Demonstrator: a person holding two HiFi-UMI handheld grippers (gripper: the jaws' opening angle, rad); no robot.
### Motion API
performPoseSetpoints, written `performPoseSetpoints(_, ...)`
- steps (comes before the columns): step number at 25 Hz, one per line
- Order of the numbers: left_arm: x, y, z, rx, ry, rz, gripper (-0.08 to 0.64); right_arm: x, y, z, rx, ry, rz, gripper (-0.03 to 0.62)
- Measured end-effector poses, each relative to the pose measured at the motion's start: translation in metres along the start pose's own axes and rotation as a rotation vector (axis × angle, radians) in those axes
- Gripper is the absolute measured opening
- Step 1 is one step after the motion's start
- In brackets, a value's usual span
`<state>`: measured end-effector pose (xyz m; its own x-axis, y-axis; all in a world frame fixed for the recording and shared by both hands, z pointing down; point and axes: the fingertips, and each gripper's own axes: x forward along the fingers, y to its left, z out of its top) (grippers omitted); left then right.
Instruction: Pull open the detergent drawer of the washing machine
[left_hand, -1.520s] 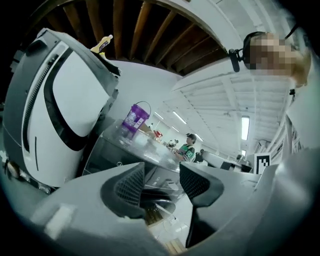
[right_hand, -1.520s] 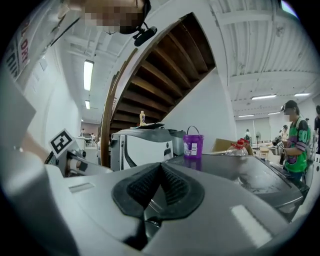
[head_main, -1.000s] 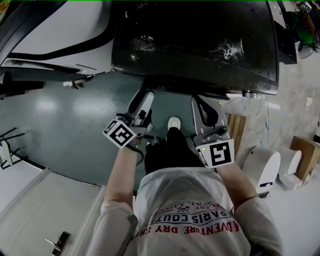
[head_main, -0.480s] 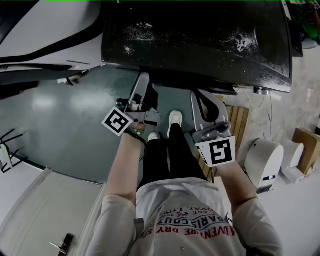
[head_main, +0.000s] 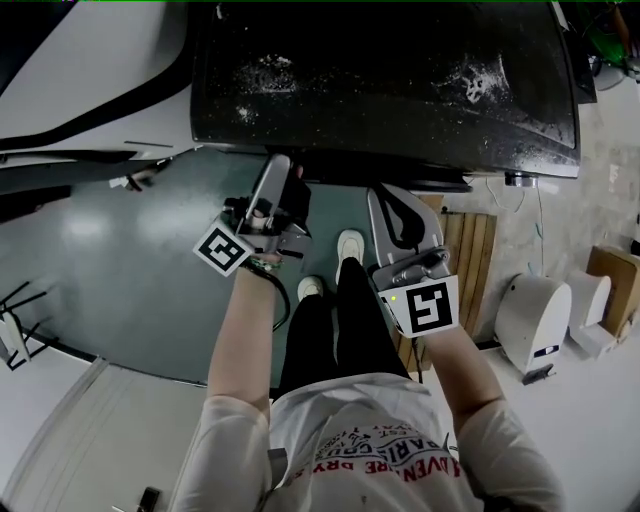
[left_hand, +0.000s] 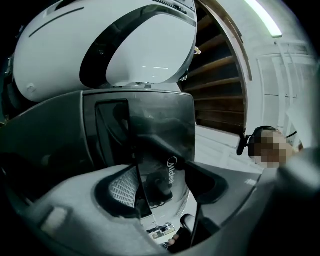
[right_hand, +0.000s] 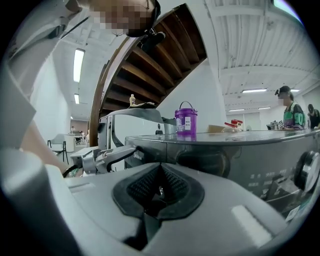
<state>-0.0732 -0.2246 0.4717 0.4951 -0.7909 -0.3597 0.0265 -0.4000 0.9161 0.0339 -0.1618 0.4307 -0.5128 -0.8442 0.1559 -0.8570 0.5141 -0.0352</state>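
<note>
My left gripper has its jaws spread, and the glossy dark face of the detergent drawer fills the gap between them. Its logo lies sideways to me, so the tool is rolled over. I can't tell whether the pads touch the face. In the head view this gripper noses in under the front lip of the washing machine at its left corner. There is bare green floor on its left and my legs are just to its right. My right gripper is pinched closed on nothing, pads meeting, and sits low before the front panel. Wooden slats lie close on its outer side. From its view the drawer face looks level with the rest of the front, and a purple tub shows above the machine's top edge. Both forearms reach forward and down, the left one farther out with its wrist twisted.
</note>
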Motion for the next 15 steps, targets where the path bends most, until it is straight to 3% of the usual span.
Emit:
performPoseSetpoints(7, 0.001, 0.001, 0.000, -0.015, -0.033, -0.020, 0.278, 0.004, 0.004, -0.012, -0.025, 0.000, -0.030, 0.000)
performPoseSetpoints(15, -0.001, 0.002, -0.001, -0.022, -0.014, -0.023, 0.256, -0.009, 0.007, -0.016, -0.060, 0.007, -0.070, 0.000)
